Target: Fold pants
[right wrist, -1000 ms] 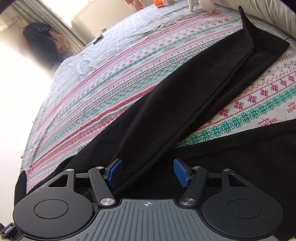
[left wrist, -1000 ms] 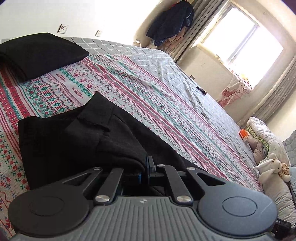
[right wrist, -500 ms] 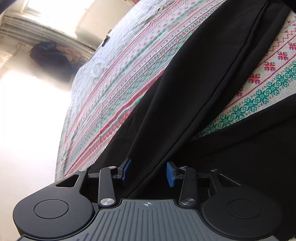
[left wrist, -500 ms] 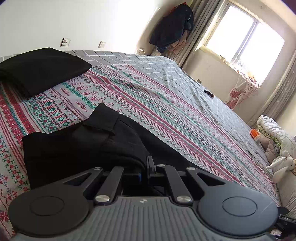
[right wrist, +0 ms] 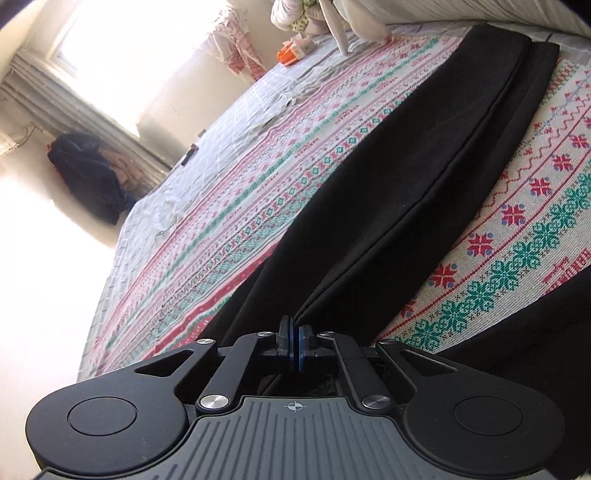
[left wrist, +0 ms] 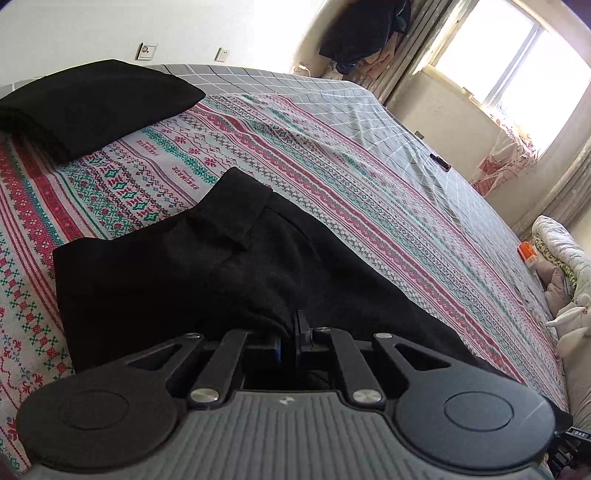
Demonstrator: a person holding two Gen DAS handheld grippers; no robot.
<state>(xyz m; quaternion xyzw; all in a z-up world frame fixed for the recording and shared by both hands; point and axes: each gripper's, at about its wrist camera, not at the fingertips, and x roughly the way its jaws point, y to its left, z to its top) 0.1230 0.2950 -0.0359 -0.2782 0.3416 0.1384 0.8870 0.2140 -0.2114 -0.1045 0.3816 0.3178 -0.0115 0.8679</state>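
The black pants (left wrist: 207, 273) lie on a bed with a patterned blanket (left wrist: 332, 192) in red, green and white stripes. In the left wrist view the waist part of the pants is near the camera, with the waistband bent over on top of the cloth. The left gripper (left wrist: 291, 332) has its jaws clenched on a fold of this black cloth, which bunches up just at the fingertips.

In the right wrist view the legs of the pants (right wrist: 406, 192) stretch away from the camera, one leg lying on the other, with the hems at the far end near a white quilt (right wrist: 461, 11). The right gripper (right wrist: 294, 341) has its jaws pressed together, and the blue pads (right wrist: 301, 347) meet at the near edge of the leg cloth; the cloth seems to be pinched between them.

A second black folded garment (left wrist: 92, 103) rests on the far corner of the bed, well apart from the pants. A stuffed rabbit (left wrist: 572, 325) lies beside the bed edge, and a small dark object (left wrist: 440, 162) lies on the grey checked sheet (left wrist: 369, 110).
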